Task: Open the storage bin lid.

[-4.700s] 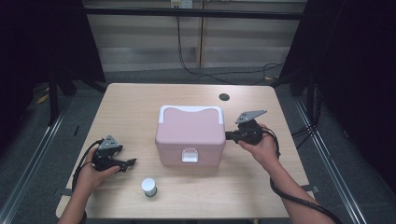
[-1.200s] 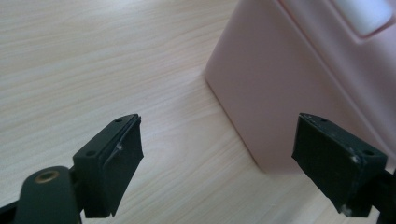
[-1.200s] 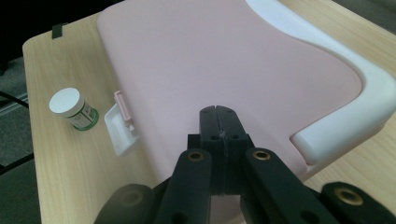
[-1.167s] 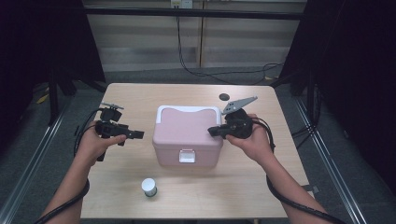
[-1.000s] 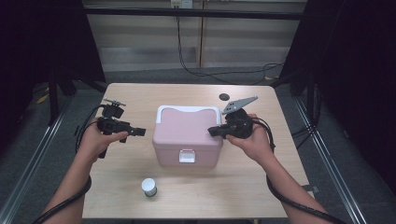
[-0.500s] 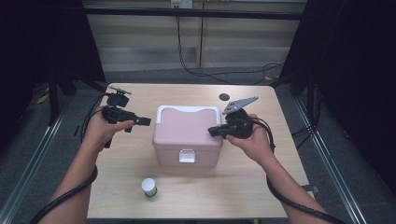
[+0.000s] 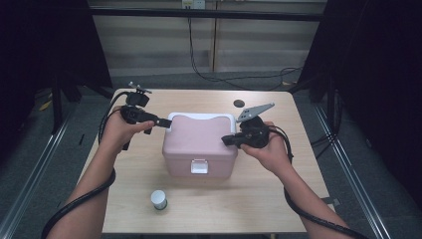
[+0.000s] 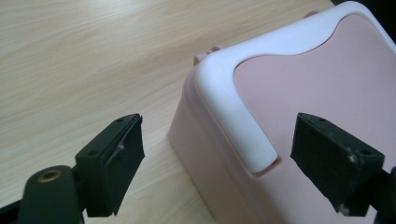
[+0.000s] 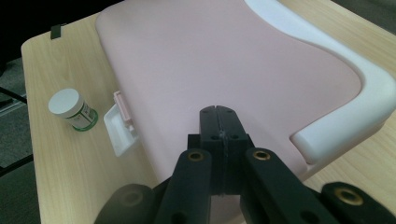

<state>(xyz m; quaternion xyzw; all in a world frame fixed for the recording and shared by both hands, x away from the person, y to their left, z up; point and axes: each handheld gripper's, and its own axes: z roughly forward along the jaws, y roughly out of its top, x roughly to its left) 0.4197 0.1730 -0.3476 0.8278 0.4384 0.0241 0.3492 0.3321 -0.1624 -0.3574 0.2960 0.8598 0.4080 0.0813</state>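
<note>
Wooden table (image 7: 298, 199), pale top, rounded corners. Landmark: pink box (image 7: 199, 149) with a white handle (image 7: 201, 116) folded flat along its far edge, standing about mid-table; white latch (image 7: 199, 166) on its near face, toward the person.

Left gripper (image 7: 163, 122): held in the left hand at the box's far-left corner, above the table. Jaws wide apart, nothing between the pads; in the left gripper view the handle's end (image 8: 243, 135) and the box corner lie in the gap ahead of them, untouched.

Right gripper (image 7: 226, 141): at the box's right edge, tips over the lid. Jaws pressed together, pad against pad, gripping nothing; the right gripper view shows them closed just above the pink lid (image 9: 224, 60). Contact with the lid: cannot tell.

Small white-capped jar (image 7: 159, 199), green band at base: upright on the table, near-left of the box, apart from it.

Dark round spot (image 7: 239, 103) on the table behind the box, toward the far edge.
</note>
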